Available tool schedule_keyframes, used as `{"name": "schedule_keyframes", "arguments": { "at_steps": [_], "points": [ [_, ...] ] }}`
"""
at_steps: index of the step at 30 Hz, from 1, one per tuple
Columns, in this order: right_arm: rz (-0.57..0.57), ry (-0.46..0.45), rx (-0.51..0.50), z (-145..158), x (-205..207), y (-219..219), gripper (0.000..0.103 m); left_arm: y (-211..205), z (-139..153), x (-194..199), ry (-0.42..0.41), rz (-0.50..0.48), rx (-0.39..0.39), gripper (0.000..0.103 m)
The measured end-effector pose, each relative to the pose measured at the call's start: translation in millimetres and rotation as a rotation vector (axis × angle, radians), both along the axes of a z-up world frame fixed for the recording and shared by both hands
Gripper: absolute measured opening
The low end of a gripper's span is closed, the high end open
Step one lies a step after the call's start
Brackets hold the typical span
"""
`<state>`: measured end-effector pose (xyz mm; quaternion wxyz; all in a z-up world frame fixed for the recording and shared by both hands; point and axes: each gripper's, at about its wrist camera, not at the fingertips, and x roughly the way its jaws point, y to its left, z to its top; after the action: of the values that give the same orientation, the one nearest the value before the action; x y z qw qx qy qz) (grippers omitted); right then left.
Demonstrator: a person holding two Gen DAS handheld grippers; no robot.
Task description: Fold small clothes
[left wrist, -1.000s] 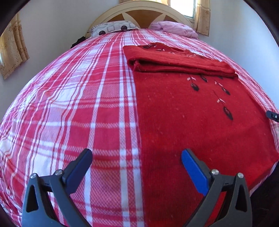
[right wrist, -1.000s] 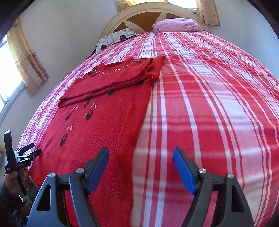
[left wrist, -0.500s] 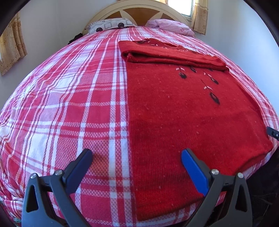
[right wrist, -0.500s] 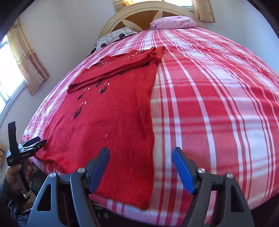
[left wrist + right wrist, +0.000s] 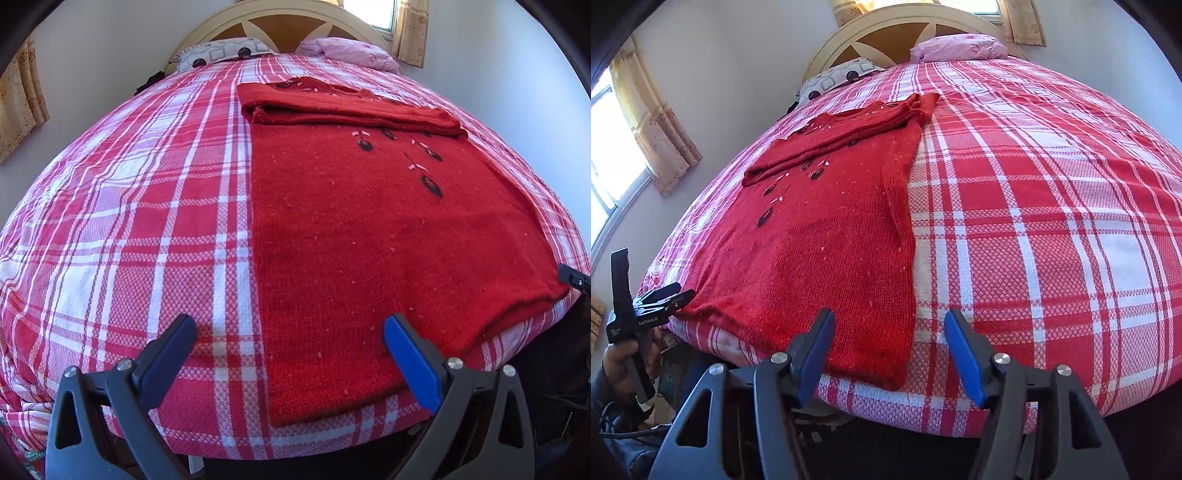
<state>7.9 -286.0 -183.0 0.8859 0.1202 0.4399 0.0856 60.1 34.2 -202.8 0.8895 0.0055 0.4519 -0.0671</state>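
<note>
Ahead of both grippers, the red sweater point(image 5: 369, 240) has its top folded down; the hem remains unfolded. Left gripper point(image 5: 290, 345) wide, empty; right gripper point(image 5: 888, 345) closing, nothing gripped.

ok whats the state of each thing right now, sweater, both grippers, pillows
red sweater: flat on the bed, sleeves folded across the top, bottom hem unfolded
left gripper: open, fingers empty, over the near left hem corner
right gripper: closing, nothing between the fingers
pillows: lying at the headboard
</note>
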Motion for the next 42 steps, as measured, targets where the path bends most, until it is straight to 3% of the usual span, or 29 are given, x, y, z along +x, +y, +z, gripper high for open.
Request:
{"name": "schedule_keyframes", "arguments": {
  "at_steps": [9,11,15,20,24,27,29,33,37,39,42],
  "points": [
    [0.010,0.011,0.040,2,0,-4,0.062,1,2,-7,0.008,-0.038,-0.001,0.098],
    [0.013,0.008,0.039,4,0,-4,0.062,1,5,-7,0.004,-0.052,0.010,0.092],
    [0.021,-0.060,0.008,25,0,-2,0.062,11,32,-2,-0.070,-0.027,0.034,0.090],
    [0.062,-0.131,-0.044,59,40,4,0.062,19,60,22,-0.153,-0.002,0.051,0.091],
    [0.070,-0.147,-0.060,68,94,7,0.062,19,51,62,-0.149,0.012,0.075,0.091],
    [0.016,-0.115,-0.101,59,146,1,0.062,18,42,107,-0.118,0.044,0.122,0.091],
    [-0.032,-0.089,-0.119,54,175,-7,0.062,20,41,132,-0.097,0.063,0.102,0.091],
    [-0.047,-0.048,-0.112,42,219,-10,0.062,8,29,173,-0.081,0.071,0.136,0.092],
    [-0.021,0.004,-0.181,20,247,-1,0.051,-1,5,192,-0.054,0.059,0.185,0.094],
    [-0.043,0.061,-0.300,7,254,0,0.044,4,4,191,-0.065,0.075,0.151,0.097],
    [-0.044,0.067,-0.267,-2,254,-16,0.044,17,4,188,-0.043,0.085,0.066,0.097]
  ]
}}
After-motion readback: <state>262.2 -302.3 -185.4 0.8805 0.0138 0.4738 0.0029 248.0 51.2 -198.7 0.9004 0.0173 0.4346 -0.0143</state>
